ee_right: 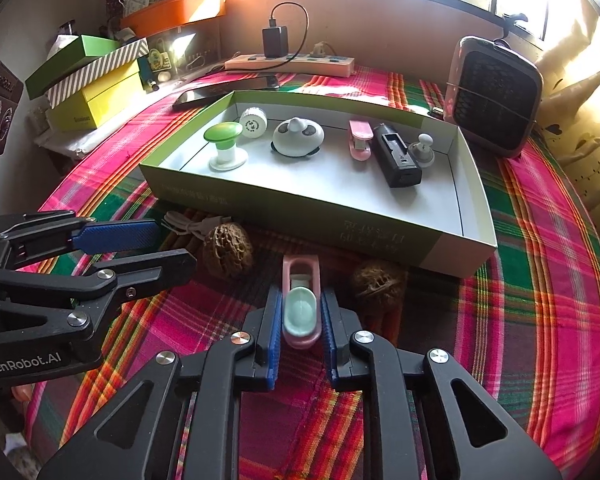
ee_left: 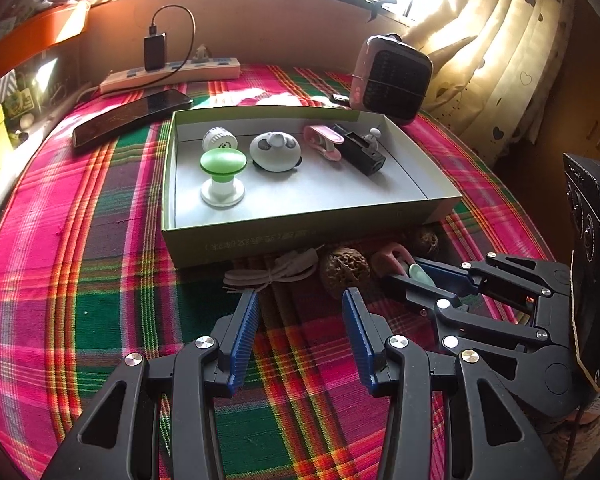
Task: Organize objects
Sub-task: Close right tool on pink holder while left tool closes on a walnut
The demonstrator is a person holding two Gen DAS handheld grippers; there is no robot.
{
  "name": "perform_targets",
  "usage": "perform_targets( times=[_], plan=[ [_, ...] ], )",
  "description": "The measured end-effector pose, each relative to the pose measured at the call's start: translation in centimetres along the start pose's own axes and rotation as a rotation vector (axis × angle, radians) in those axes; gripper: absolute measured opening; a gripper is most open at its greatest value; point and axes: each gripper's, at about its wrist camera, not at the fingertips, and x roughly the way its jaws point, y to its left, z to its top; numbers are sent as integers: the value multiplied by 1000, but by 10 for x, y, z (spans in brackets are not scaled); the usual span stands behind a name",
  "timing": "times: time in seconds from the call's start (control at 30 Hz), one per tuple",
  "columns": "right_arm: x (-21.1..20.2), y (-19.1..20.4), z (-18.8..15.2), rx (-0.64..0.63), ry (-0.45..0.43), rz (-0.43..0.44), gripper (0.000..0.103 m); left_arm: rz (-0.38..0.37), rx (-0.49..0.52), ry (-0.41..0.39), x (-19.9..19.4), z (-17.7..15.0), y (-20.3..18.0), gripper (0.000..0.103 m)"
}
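Between your right hand-held gripper's [ee_right: 300, 320] blue pads sits the pink clip with the mint insert [ee_right: 301, 304], clamped at its near end; its long axis runs straight ahead, toward the near wall of the green box [ee_right: 300, 216]. It rests on the plaid desk [ee_right: 540, 320], just short of that wall, with a walnut [ee_right: 228, 249] to its left and another walnut [ee_right: 377, 283] to its right. You would need to lift it over the rim; open floor lies in the box's near half, in front of the panda-faced gadget [ee_right: 298, 138]. Your left hand-held gripper [ee_left: 300, 300] hangs open and empty beside the coiled white cable [ee_left: 274, 274], farther from the clip.
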Motion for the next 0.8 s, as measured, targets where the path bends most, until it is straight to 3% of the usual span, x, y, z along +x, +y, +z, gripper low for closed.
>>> perform_targets(
  times=[0.4,0.8],
  plan=[
    [-9,-12,-12,9,-3,13,18,-11,13,21,15,9,-20,42],
    [-13,-16,-18,17,-5,20,18,49,24,18,24,16,-30,42]
  ],
)
